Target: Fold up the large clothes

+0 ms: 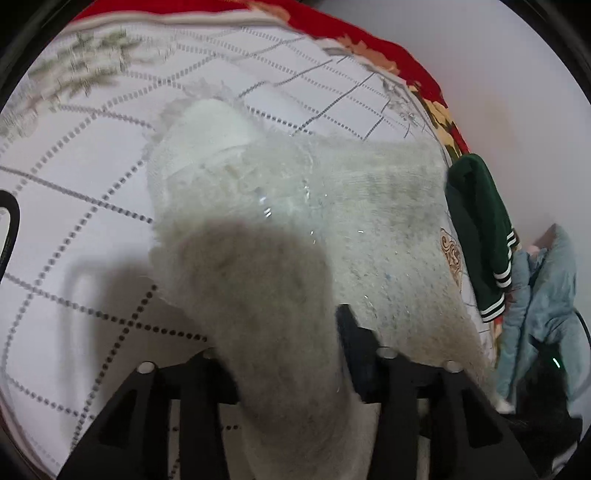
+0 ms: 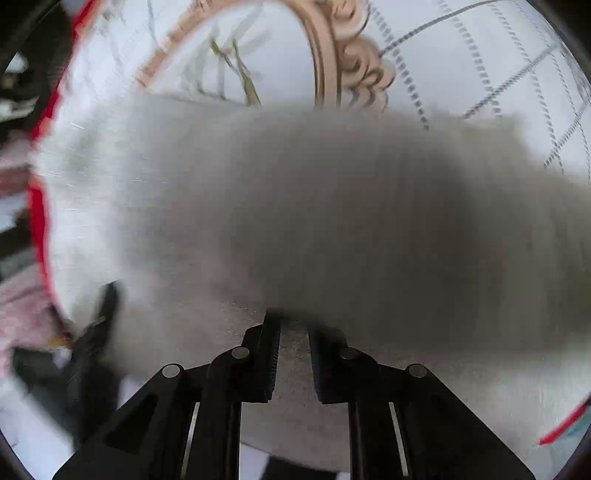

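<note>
Closest to the lens in the left wrist view is a thick fold of the fuzzy off-white fleece garment [image 1: 295, 229], hanging right through the left tongs [image 1: 288, 354]. They're clenched on that bunch at bottom centre, with only one black finger [image 1: 351, 332] poking out beside the cloth. The rest of the garment spreads flat toward the upper middle of the frame, lying on the white bedspread with dotted grid lines [image 1: 74, 206]. A red floral blanket [image 1: 369, 33] runs along the top edge. At the right edge a dark green jacket with white-striped cuffs [image 1: 480, 236] hangs, and a pale blue hooded garment [image 1: 546, 295] sits lower right.

Right wrist view: super blurry, so this one's clearly moving. The right tongs [image 2: 294, 354] at bottom centre have a narrow gap with fleece filling it, so I'd call them gripping the same garment, which smears across the whole middle of the frame. A tan ornate scroll print [image 2: 354, 62] shows on the bedspread up top.

My guess: mid-fold, both tongs lifting an edge to carry it over the flat part. The next move calls for keeping both corners level, laying the edge down squarely, then letting go.
</note>
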